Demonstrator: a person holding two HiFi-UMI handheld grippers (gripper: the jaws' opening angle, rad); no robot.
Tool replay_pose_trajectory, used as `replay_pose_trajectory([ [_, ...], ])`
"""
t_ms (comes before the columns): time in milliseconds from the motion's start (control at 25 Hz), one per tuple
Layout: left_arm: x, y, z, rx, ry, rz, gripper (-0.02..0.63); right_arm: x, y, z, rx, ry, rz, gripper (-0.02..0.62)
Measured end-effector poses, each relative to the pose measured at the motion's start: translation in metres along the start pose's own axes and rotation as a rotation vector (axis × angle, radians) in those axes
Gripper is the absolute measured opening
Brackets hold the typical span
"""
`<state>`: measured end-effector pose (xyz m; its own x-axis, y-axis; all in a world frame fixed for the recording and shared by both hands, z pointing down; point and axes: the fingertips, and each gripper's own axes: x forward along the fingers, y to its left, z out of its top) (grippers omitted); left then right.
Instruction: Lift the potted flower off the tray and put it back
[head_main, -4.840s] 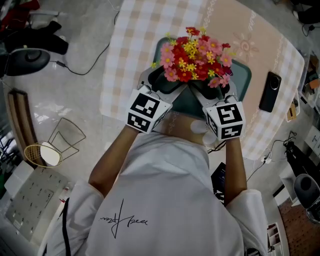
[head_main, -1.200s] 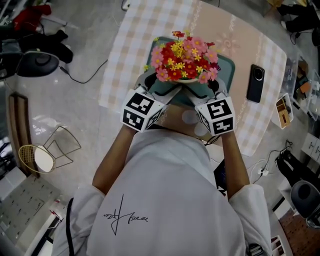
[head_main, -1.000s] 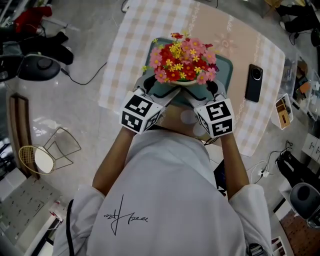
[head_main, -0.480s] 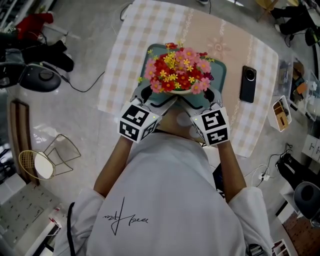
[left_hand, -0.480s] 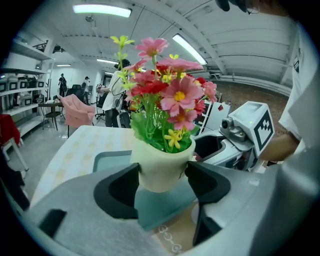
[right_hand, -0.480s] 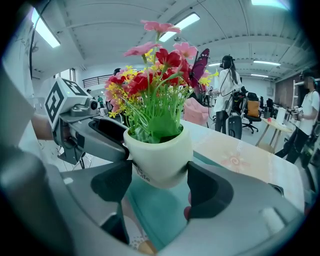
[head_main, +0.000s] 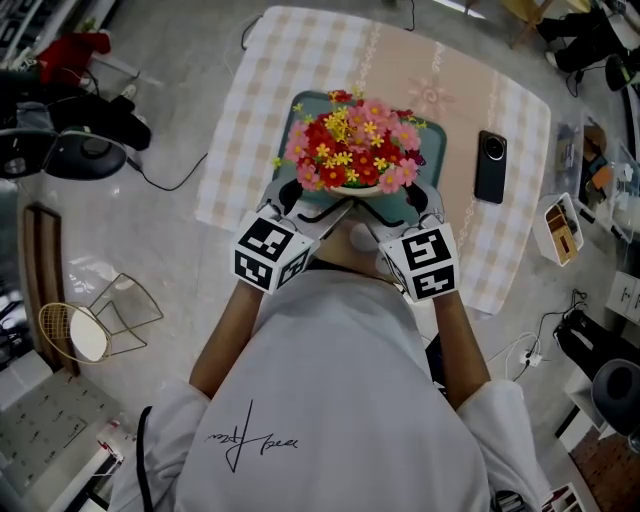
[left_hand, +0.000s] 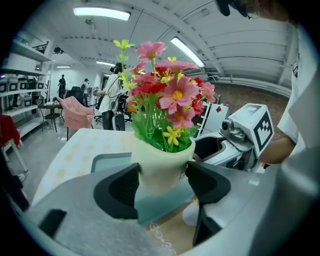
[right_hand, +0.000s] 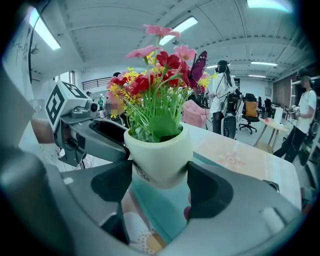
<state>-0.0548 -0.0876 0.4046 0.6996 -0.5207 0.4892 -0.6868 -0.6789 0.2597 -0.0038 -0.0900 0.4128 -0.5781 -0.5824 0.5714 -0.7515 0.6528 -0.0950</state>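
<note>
White T-shirt, grey grippers, black-and-white cubes.

We wear a white short-sleeved T-shirt (head_main: 330, 400) with a thin black scrawl (head_main: 248, 437), like handwriting, printed on it. Our left gripper (left_hand: 162, 182) and right gripper (right_hand: 160, 187) have smooth, pale grey moulded shells. Their fingers (left_hand: 120, 192) are matte black, broad and rounded, with hollowed inner faces. Each gripper carries a white cube printed with black square markers: the left cube (head_main: 265, 255) and the right cube (head_main: 428, 262). Beside the right cube, in the left gripper view, we see a small grey housing (left_hand: 229, 126) with a round dark end like a lens.
</note>
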Motion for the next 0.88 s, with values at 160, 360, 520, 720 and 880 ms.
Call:
replay_pose_trajectory([
  [160, -0.002, -0.006, 0.002, 0.017, 0.006, 0.002, 0.304, -0.007, 0.001, 0.000, -0.003, -0.008, -0.001, 0.351],
  [360, -0.010, -0.013, 0.010, 0.042, -0.010, 0.022, 0.304, -0.016, 0.004, 0.007, -0.010, -0.038, -0.003, 0.350],
  [520, -0.014, -0.016, 0.018, 0.054, -0.026, 0.022, 0.304, -0.022, 0.005, 0.013, -0.011, -0.063, -0.010, 0.348],
  [720, -0.018, -0.017, 0.025, 0.060, -0.046, 0.031, 0.304, -0.026, 0.005, 0.021, -0.011, -0.080, -0.016, 0.347],
  [880, -0.020, -0.019, 0.030, 0.063, -0.061, 0.027, 0.302, -0.029, 0.005, 0.024, -0.020, -0.088, -0.026, 0.347],
])
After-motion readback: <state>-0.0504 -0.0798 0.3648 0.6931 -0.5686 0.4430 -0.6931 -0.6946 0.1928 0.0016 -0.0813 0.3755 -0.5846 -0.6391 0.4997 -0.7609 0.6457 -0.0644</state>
